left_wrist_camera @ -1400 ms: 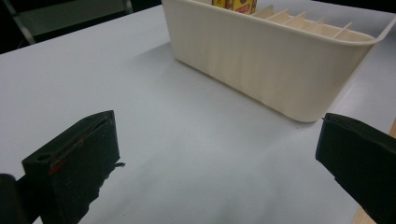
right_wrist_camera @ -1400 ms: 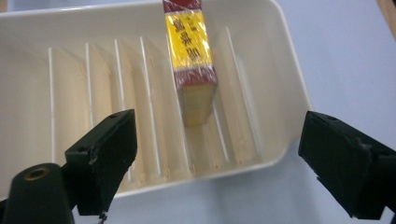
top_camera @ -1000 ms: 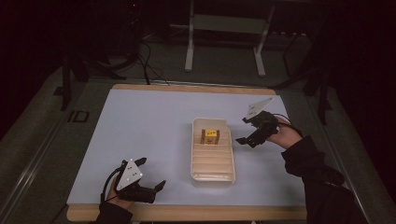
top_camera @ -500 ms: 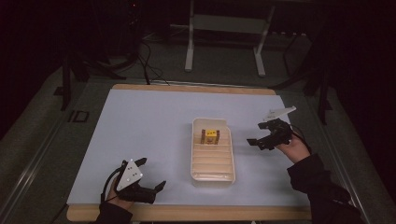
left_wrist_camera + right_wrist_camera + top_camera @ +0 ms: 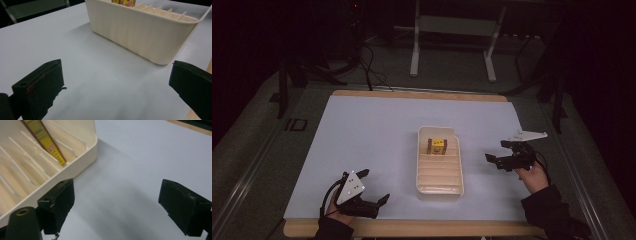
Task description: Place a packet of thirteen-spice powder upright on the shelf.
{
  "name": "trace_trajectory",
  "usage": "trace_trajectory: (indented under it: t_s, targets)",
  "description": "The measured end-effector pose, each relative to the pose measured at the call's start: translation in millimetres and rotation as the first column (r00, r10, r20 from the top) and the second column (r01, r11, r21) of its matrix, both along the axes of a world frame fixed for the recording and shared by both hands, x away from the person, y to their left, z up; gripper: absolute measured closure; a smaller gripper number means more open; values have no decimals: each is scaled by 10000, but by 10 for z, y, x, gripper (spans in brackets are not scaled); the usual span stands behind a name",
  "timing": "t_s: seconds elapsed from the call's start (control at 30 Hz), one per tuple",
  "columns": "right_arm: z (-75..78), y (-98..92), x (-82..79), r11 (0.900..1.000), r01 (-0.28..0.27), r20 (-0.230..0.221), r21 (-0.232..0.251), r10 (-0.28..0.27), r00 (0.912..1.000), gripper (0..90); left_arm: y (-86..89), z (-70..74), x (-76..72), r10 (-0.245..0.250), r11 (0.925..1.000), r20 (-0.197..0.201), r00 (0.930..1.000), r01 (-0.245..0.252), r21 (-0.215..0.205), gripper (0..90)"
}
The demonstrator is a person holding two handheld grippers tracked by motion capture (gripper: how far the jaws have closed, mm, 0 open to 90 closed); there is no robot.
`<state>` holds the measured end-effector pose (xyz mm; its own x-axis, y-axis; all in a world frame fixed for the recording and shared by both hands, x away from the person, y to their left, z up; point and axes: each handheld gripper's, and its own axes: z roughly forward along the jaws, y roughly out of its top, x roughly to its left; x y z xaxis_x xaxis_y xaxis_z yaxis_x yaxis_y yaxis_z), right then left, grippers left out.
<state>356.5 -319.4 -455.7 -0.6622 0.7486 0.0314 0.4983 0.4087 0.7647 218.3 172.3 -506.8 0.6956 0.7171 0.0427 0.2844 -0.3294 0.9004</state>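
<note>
A cream slotted tray (image 5: pixel 439 187) lies mid-table on the white mat. A small yellow and brown box (image 5: pixel 437 145) stands in one of its far slots, and its yellow edge (image 5: pixel 47 141) leans against a divider in the right gripper view. My right gripper (image 5: pixel 496 156) hovers open just right of the tray, with nothing between its jaws. My left gripper (image 5: pixel 373 187) rests open near the front edge, left of the tray's near end (image 5: pixel 140 32), jaws wide apart and empty.
The white mat (image 5: pixel 372 135) covers a wooden table whose front edge (image 5: pixel 422 228) shows below it. Dark floor, cables and a metal stand's legs (image 5: pixel 452 45) lie beyond the far edge. Bare mat spreads left of the tray.
My right gripper has drawn back from the tray's far end, moving right and toward the person. The left gripper has stayed put.
</note>
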Motion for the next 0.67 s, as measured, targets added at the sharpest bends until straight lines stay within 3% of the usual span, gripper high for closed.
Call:
trace_trajectory:
  t_s: [0.27, 0.4, 0.67]
  targets:
    - [-92, -108, -157, 9977, 611, 328, 278, -620, 9975, 134, -1, -1, 0, -13, 10000, -28, 10000, 13, 27, 0]
    - [-153, -101, -221, 9978, 658, 357, 43, -660, 9972, 134, -6, -3, 0, -41, 10000, -28, 10000, 41, 42, 0]
    - [-182, -142, -227, 9969, 705, 275, 344, -715, 9971, 134, -3, -3, -3, -56, 10000, 2, 10000, 56, 65, 0]
